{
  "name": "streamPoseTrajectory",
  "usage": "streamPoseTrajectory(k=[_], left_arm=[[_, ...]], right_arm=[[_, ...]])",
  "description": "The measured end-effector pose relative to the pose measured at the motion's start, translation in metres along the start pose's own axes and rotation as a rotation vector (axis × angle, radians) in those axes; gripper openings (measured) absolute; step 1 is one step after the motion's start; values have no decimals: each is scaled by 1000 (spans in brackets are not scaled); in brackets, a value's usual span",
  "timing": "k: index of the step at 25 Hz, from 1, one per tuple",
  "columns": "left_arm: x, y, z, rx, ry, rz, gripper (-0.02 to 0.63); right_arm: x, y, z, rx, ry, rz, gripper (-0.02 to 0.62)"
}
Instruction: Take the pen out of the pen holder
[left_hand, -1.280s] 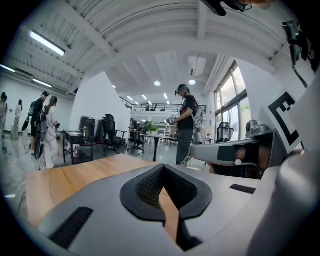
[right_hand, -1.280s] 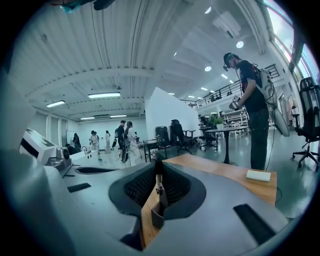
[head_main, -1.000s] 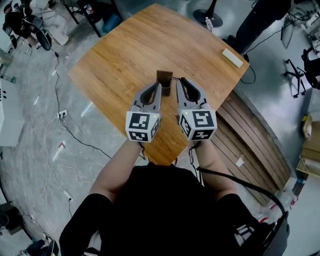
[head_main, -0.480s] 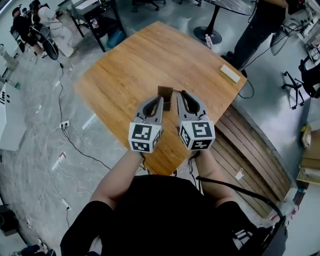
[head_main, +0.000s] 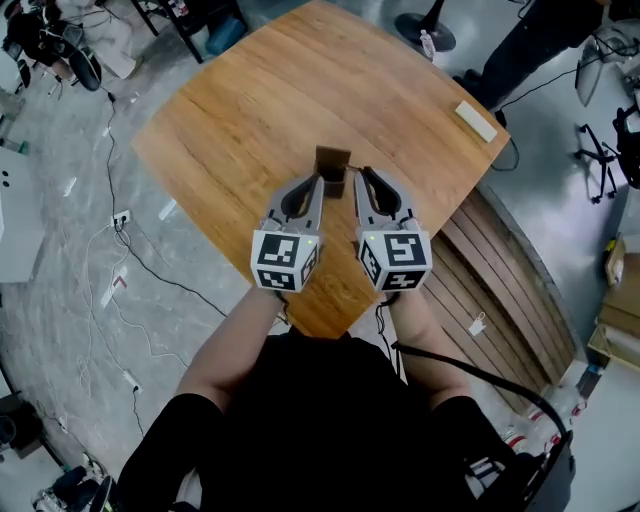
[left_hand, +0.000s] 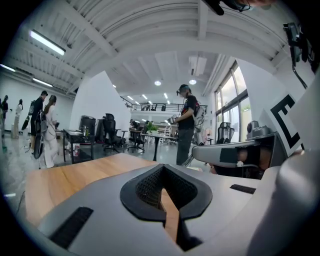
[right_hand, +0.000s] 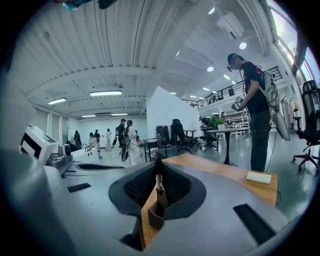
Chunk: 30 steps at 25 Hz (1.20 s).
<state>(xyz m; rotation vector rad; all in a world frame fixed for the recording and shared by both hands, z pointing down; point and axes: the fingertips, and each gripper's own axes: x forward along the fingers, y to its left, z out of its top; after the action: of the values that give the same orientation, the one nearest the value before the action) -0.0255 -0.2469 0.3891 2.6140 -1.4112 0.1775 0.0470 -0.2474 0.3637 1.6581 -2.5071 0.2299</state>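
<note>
The left tongs (head_main: 317, 181) and right tongs (head_main: 358, 176) hover side by side over the round-cornered wooden surface (head_main: 250, 110). Each pair is drawn in until its tips meet, leaving only the diamond-shaped hollow behind them, and neither grips anything. Just past the tips, at twelve o'clock and between the two, stands the small brown square pen holder (head_main: 332, 160). Neither pair touches it. In the right gripper view the slim dark-topped pen (right_hand: 159, 187) stands upright in that holder (right_hand: 155, 216). A white rectangular block (head_main: 476, 122) lies well apart at two o'clock, near the surface's edge.
</note>
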Motion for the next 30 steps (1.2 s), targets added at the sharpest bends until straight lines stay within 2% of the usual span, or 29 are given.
streamPoseTrajectory(k=[11, 19, 30], left_arm=[[35, 30, -68, -55, 110, -3, 0], [54, 40, -111, -84, 148, -33, 0], [60, 49, -139, -114, 180, -38, 0]], right_arm=[[55, -12, -87, 46, 148, -10, 41], [86, -22, -148, 60, 223, -26, 41], [102, -22, -187, 84, 264, -51, 41]])
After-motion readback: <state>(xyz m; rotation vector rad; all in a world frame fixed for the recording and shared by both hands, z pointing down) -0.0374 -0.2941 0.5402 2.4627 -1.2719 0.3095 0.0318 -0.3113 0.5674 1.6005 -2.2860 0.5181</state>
